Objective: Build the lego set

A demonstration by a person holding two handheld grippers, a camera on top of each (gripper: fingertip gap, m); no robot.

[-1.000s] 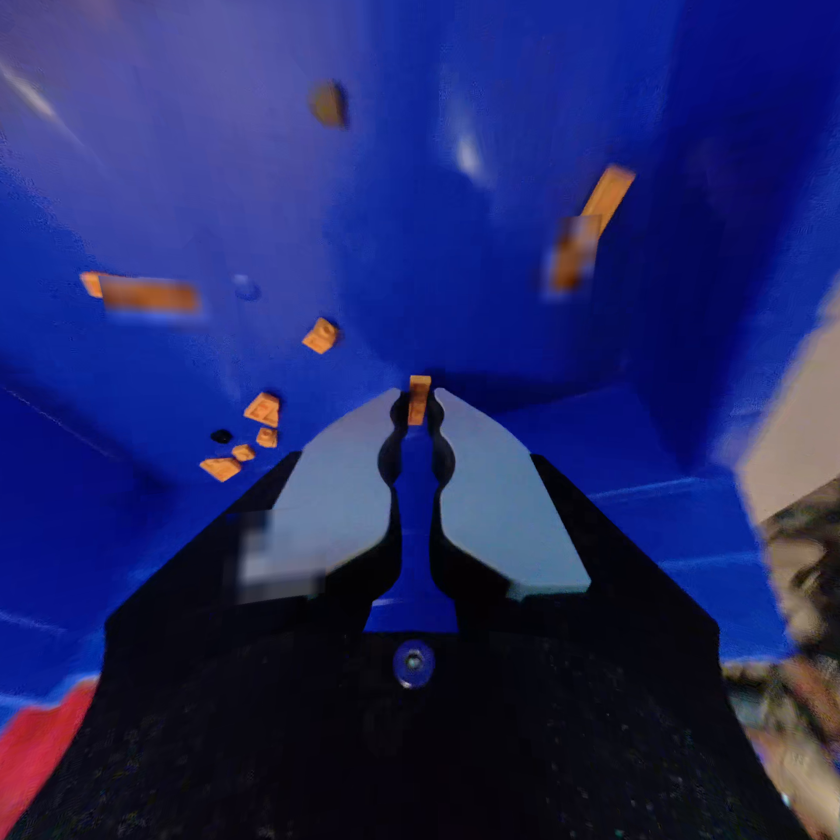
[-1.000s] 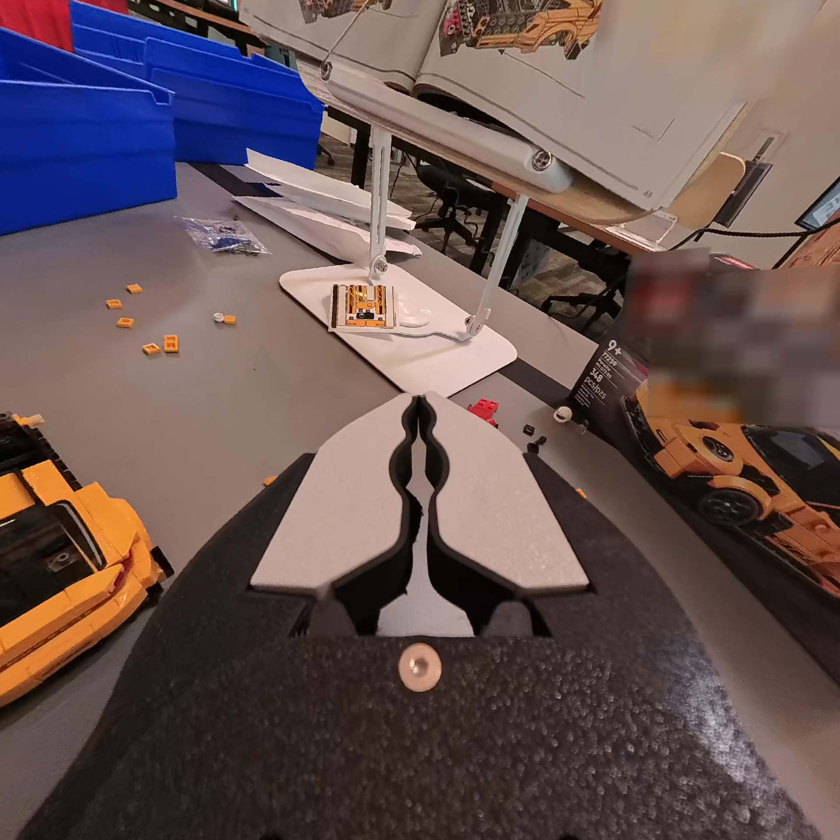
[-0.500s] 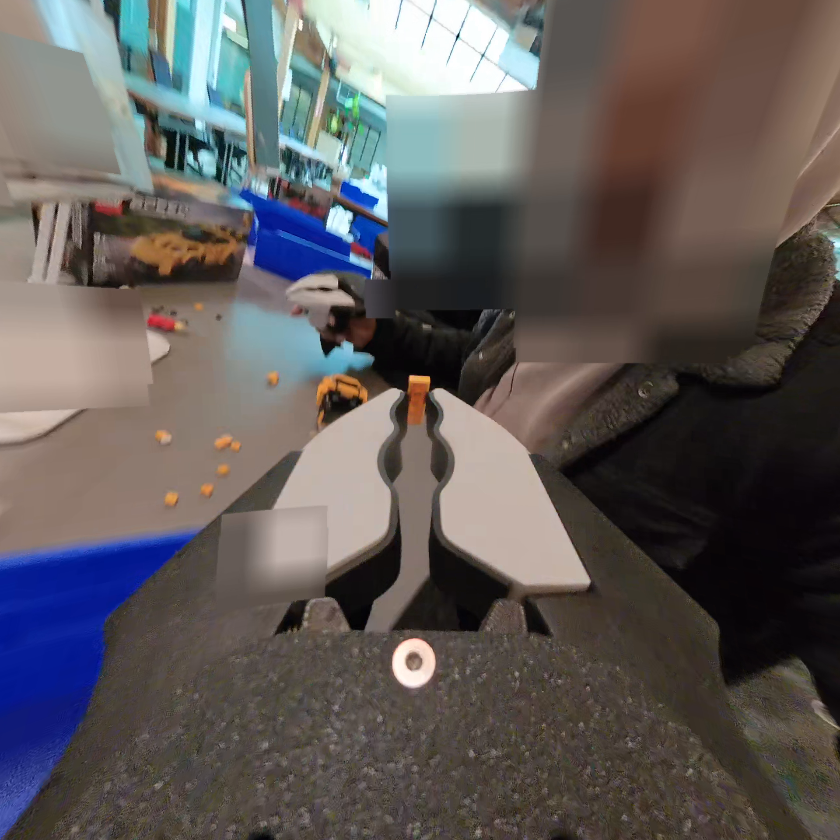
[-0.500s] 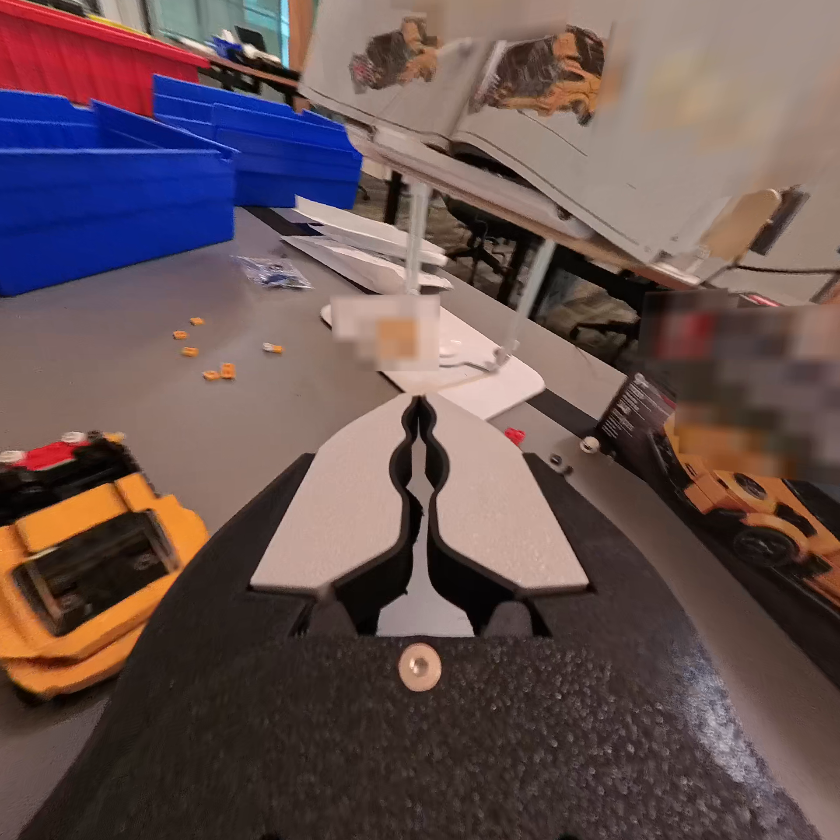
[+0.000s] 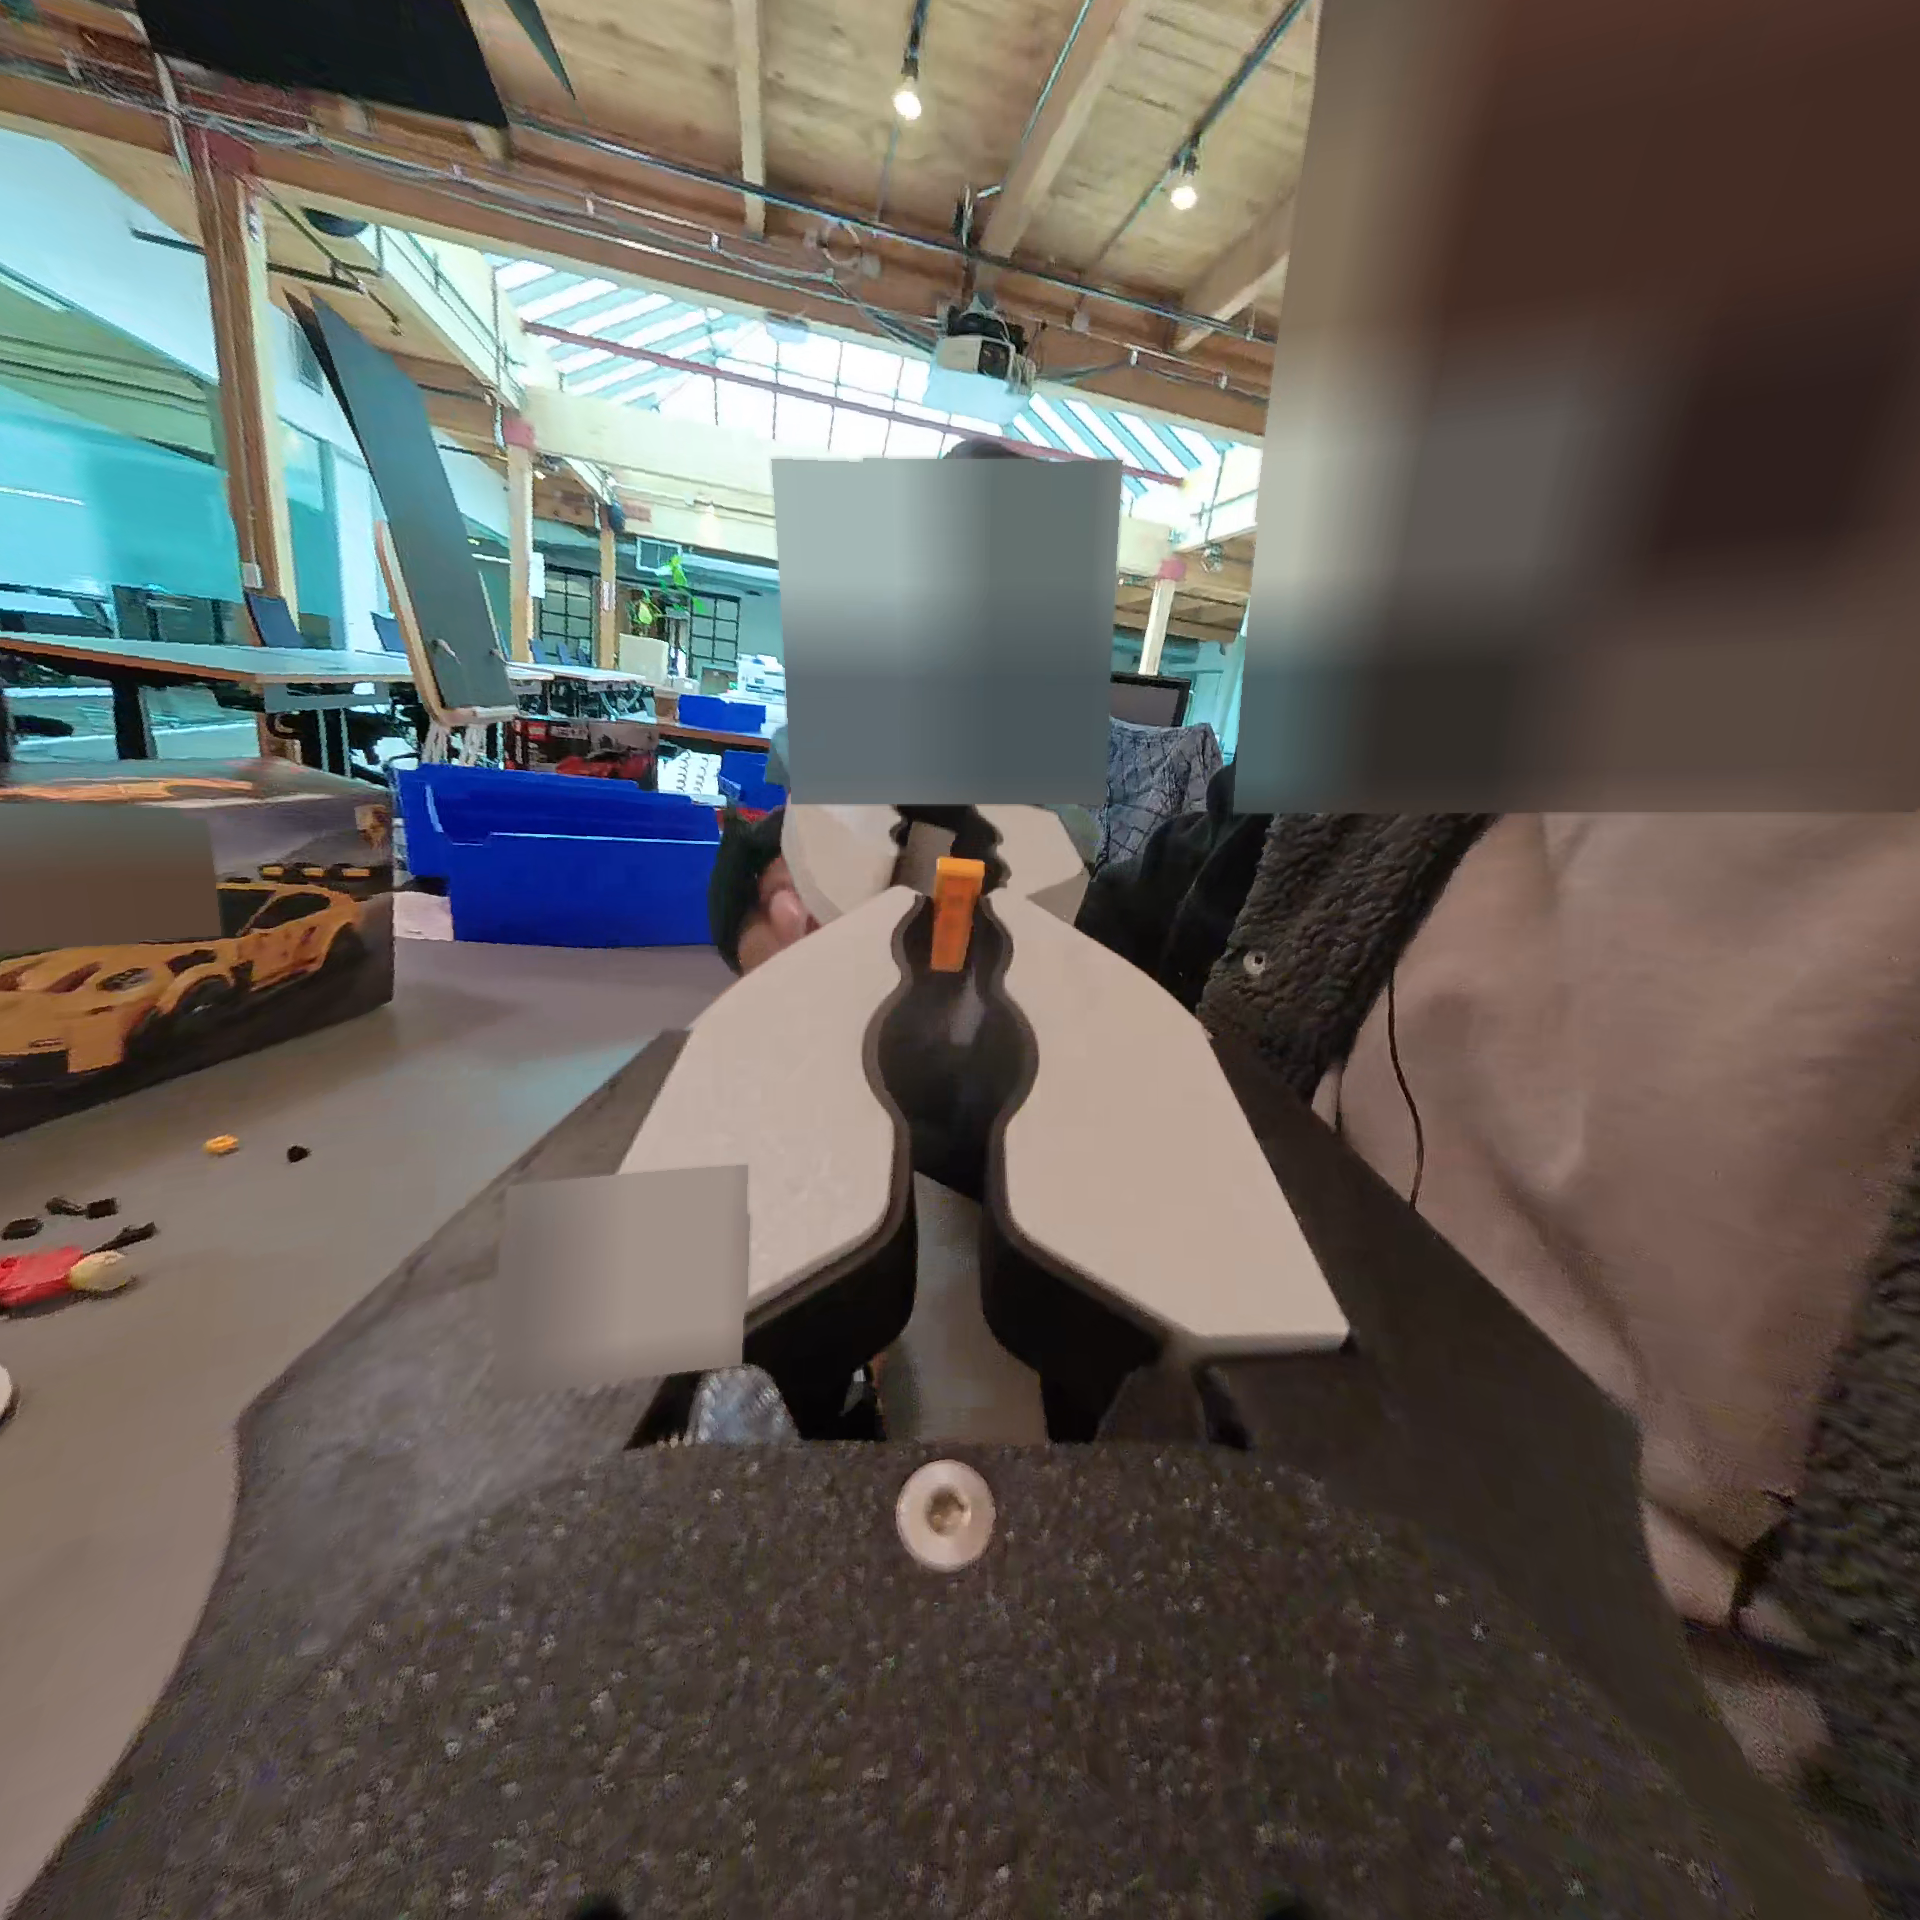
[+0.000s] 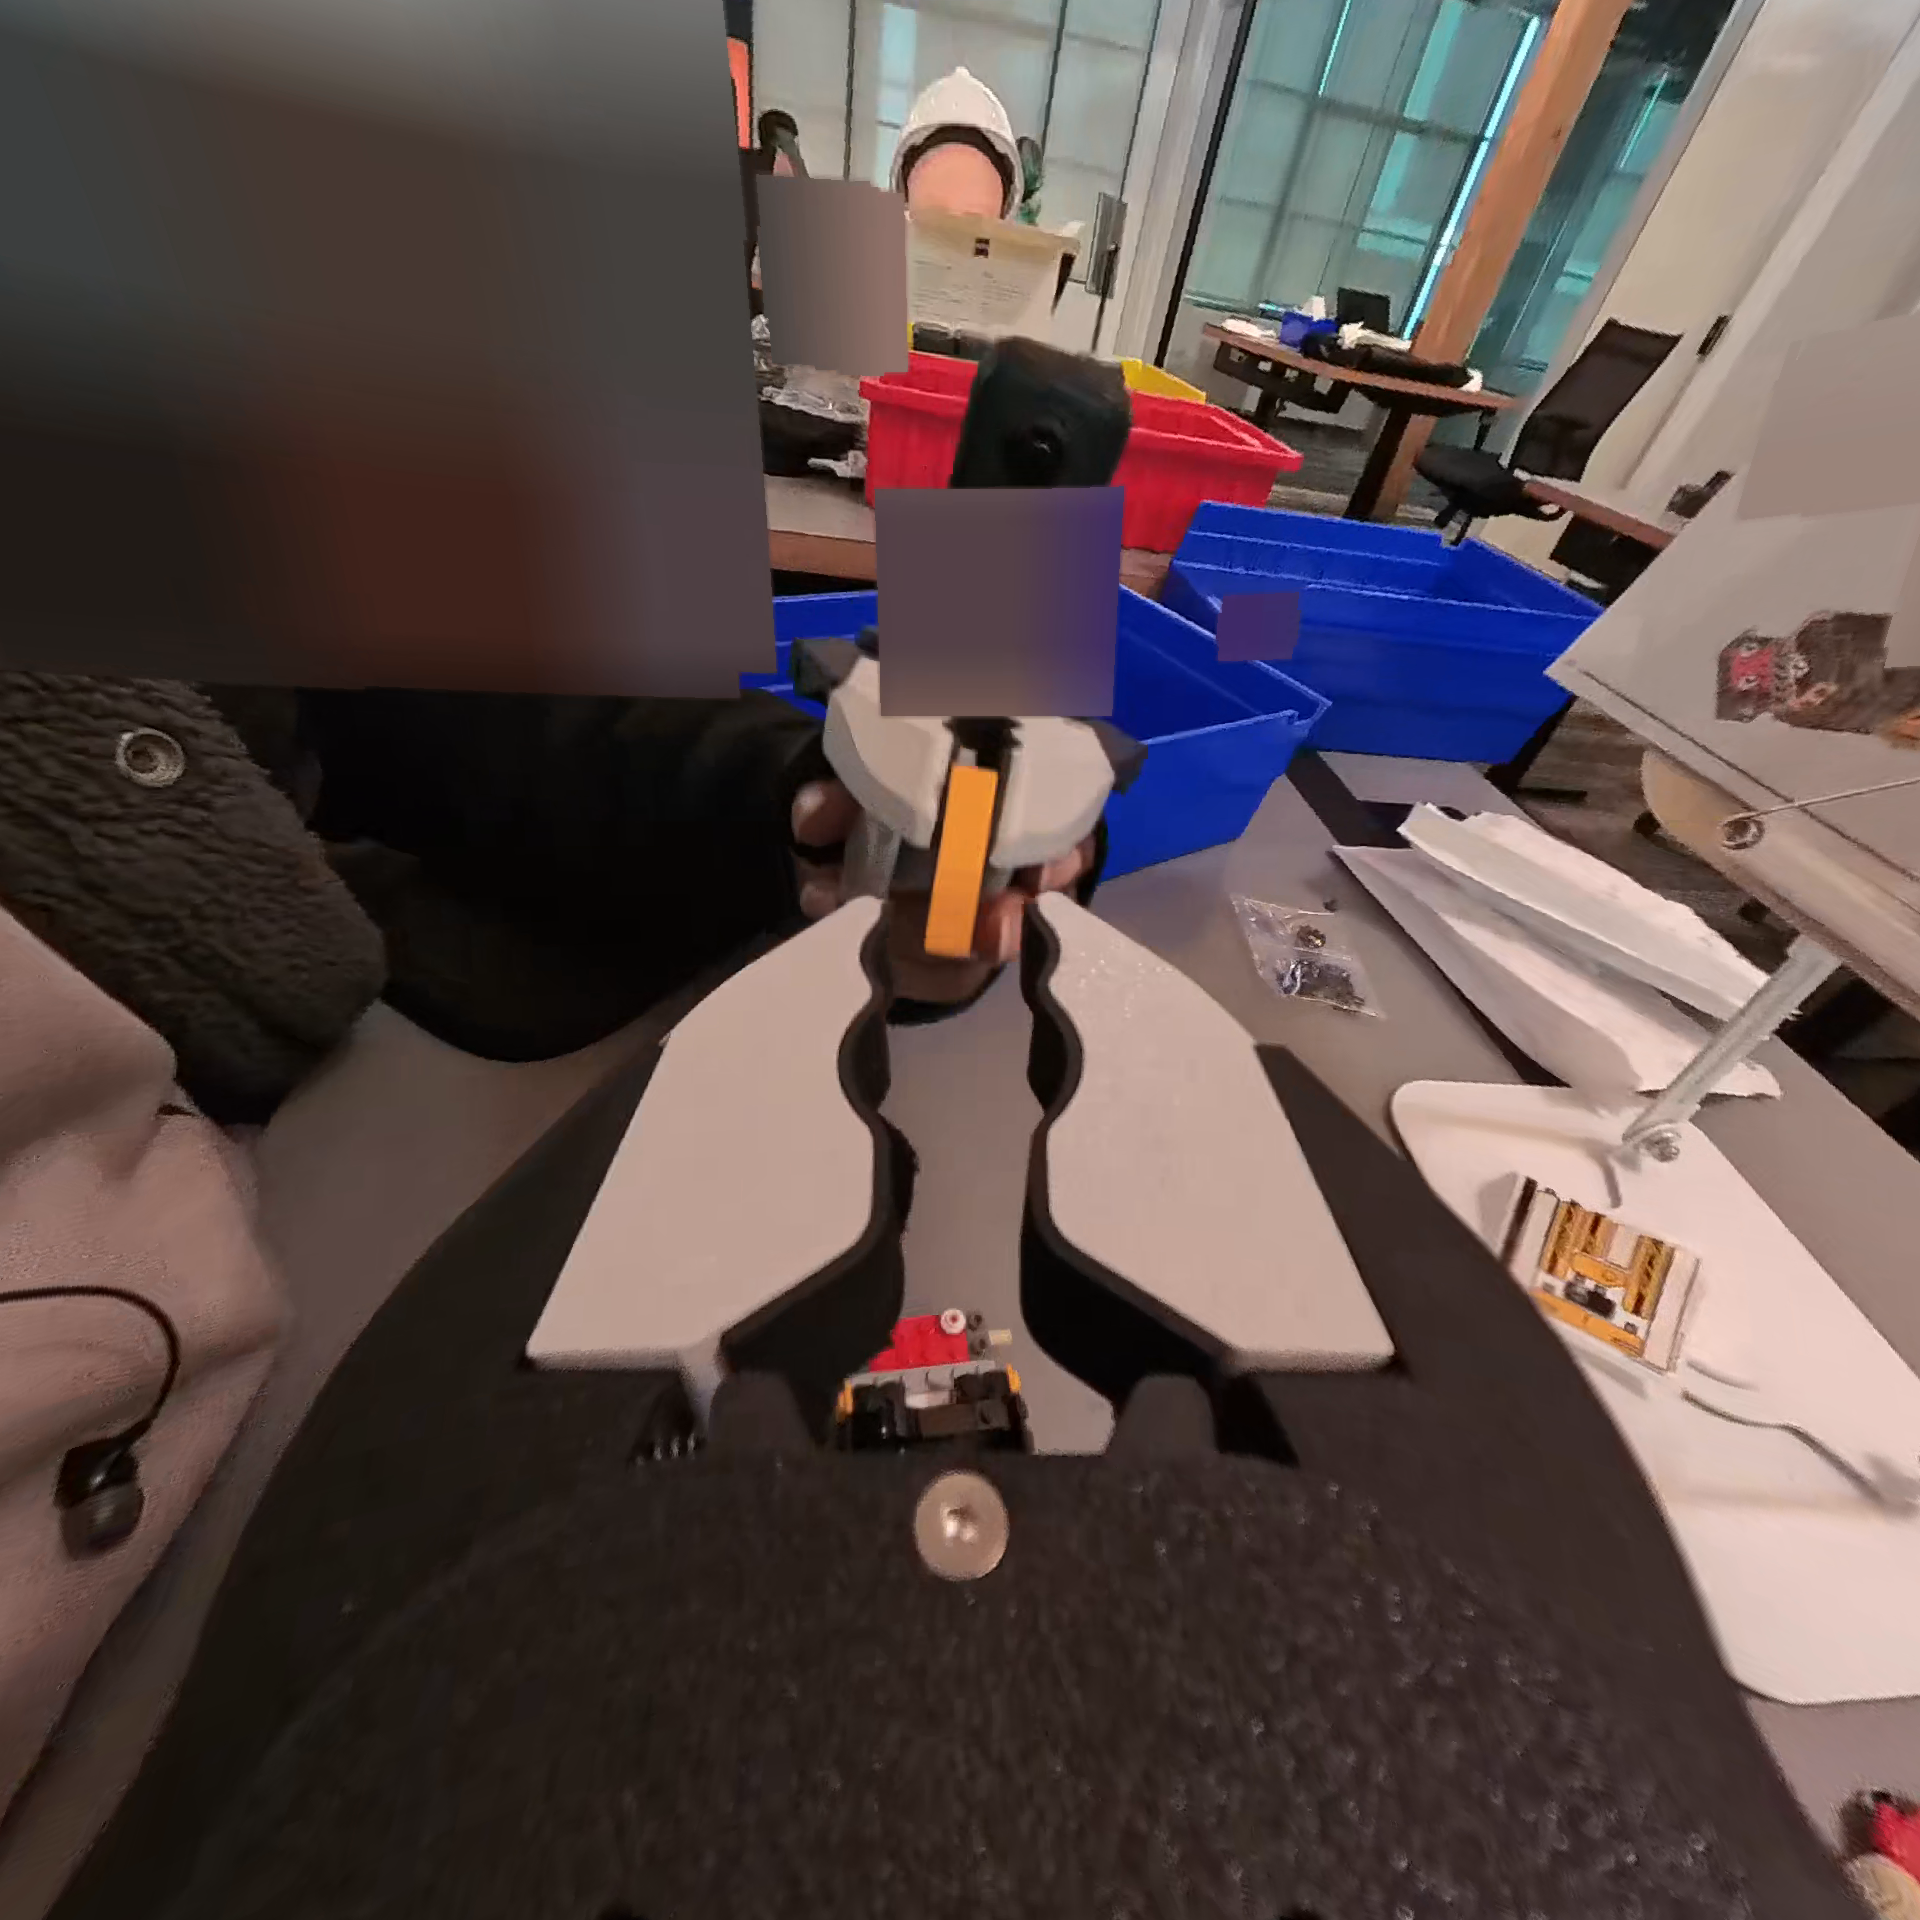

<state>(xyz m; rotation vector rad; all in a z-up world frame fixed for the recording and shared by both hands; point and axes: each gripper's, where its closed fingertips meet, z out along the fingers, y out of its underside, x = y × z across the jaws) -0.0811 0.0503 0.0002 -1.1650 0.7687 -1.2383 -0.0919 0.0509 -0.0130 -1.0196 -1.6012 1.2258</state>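
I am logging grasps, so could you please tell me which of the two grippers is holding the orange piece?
The left gripper: its pads are shut on the orange piece. The right gripper faces it with fingers apart, touching nothing.

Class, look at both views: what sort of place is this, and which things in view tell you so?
Probably an open-plan workshop or office set up for toy-brick building: blue bins of parts, a toy car box on the grey table, desks and office chairs beyond.
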